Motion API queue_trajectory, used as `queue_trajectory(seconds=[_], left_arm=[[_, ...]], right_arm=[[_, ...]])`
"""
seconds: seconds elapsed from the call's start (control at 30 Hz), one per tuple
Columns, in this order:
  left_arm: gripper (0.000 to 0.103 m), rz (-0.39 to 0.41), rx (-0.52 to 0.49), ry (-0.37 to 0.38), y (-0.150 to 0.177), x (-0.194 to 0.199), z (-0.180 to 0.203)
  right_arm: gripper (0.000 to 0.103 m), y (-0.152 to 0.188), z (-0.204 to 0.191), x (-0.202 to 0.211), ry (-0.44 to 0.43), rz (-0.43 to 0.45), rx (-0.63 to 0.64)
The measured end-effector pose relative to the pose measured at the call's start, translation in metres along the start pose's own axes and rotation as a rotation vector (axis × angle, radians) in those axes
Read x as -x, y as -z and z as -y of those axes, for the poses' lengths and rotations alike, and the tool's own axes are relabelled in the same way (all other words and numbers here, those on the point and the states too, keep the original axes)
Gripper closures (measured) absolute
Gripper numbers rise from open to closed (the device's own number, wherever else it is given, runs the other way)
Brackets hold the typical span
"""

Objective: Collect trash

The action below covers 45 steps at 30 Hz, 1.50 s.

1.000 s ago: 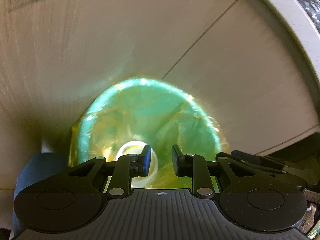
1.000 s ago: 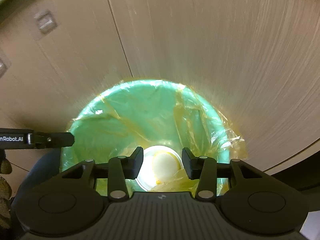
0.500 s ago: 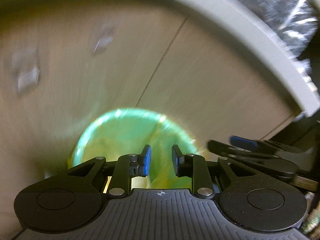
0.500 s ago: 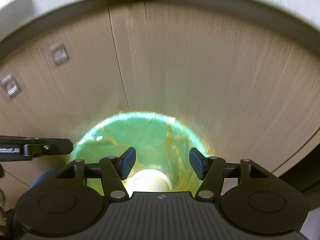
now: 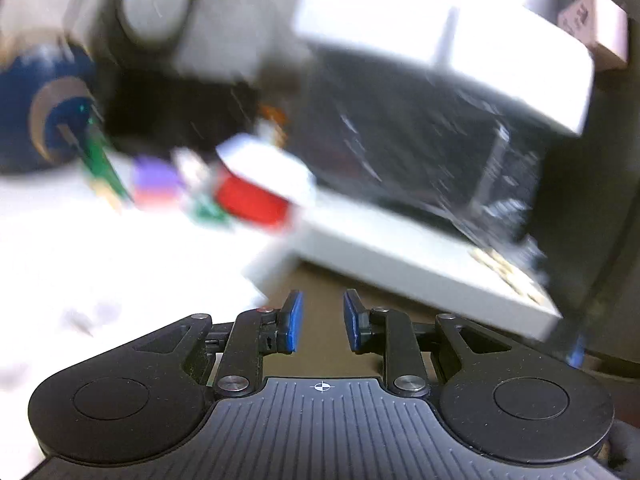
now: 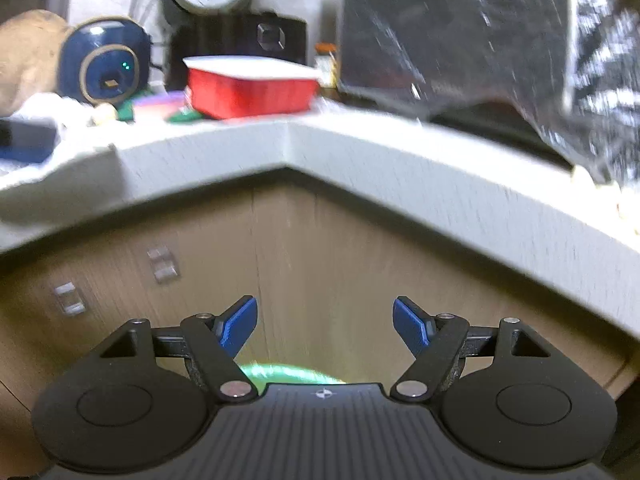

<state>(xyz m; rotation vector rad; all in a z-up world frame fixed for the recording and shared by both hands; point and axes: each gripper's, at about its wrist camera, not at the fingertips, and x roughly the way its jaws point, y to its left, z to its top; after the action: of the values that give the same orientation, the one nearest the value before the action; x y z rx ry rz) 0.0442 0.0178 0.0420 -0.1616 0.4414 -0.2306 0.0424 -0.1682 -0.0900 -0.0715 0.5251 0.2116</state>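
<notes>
My left gripper (image 5: pixel 319 320) is open with a narrow gap and holds nothing; it points over the edge of the white counter (image 5: pixel 120 272). My right gripper (image 6: pixel 325 322) is wide open and empty, below the counter edge (image 6: pixel 360 152), facing the wooden cabinet fronts (image 6: pixel 320 264). The rim of the green trash bin (image 6: pixel 288 374) shows just under it. A red tray with a white lid (image 6: pixel 250 84) stands on the counter; it also shows, blurred, in the left wrist view (image 5: pixel 256 188). Small purple and green scraps (image 5: pixel 156 182) lie beside it.
A black microwave (image 5: pixel 432 152) stands on the right of the counter and also shows in the right wrist view (image 6: pixel 460 40). A dark blue round device (image 6: pixel 102 64), a black appliance (image 6: pixel 240 44) and a dark flat object (image 6: pixel 26 140) sit at the back left.
Both grippers have risen from the green bin up toward the counter. The right gripper's jaws have opened wider. The white cup lying in the bin is out of view.
</notes>
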Motion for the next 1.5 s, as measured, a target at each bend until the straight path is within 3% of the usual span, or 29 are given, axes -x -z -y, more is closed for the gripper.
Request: queue_trajectory(seconds=[0.13,0.23,0.3,0.4,0.63,0.87,0.97,1.13,1.27,1.5], left_arm=[[0.077,0.019,-0.033,-0.284,-0.033,0.002,-0.033],[0.077,-0.047,-0.09,-0.417,-0.038,-0.019,-0.051],[0.077,-0.105,-0.11,-0.456,-0.034,-0.031,-0.064],[0.077,-0.176,-0.067,-0.438,-0.022,-0.046,-0.076],[0.077,-0.192,-0.043,-0.43,-0.015,-0.05,-0.091],[0.077,-0.199,0.021,-0.392,-0.015,-0.05,-0.102],[0.077,-0.194,0.018,-0.353,-0.011,-0.043,-0.107],[0.089,-0.154,0.081,-0.297,-0.009,-0.021,-0.122],[0.092,-0.076,0.105,-0.334,-0.013,0.002,-0.138],[0.092,-0.07,0.176,-0.259,-0.009,0.015,-0.151]], right_arm=[[0.028,-0.017,-0.013,0.004,-0.038,0.035,0.023],[0.028,-0.028,-0.025,0.01,-0.072,0.062,0.064],[0.028,-0.034,-0.031,0.011,-0.098,0.07,0.093],[0.028,-0.045,-0.041,0.013,-0.138,0.078,0.131],[0.028,-0.084,-0.056,0.011,-0.24,0.094,0.181],[0.028,-0.146,-0.056,-0.004,-0.377,0.095,0.018],[0.025,-0.164,-0.071,-0.011,-0.427,0.085,0.006],[0.025,-0.159,-0.107,-0.035,-0.495,-0.047,0.059],[0.025,-0.146,-0.132,-0.05,-0.482,-0.089,0.122],[0.025,-0.13,-0.162,-0.067,-0.518,-0.147,0.161]])
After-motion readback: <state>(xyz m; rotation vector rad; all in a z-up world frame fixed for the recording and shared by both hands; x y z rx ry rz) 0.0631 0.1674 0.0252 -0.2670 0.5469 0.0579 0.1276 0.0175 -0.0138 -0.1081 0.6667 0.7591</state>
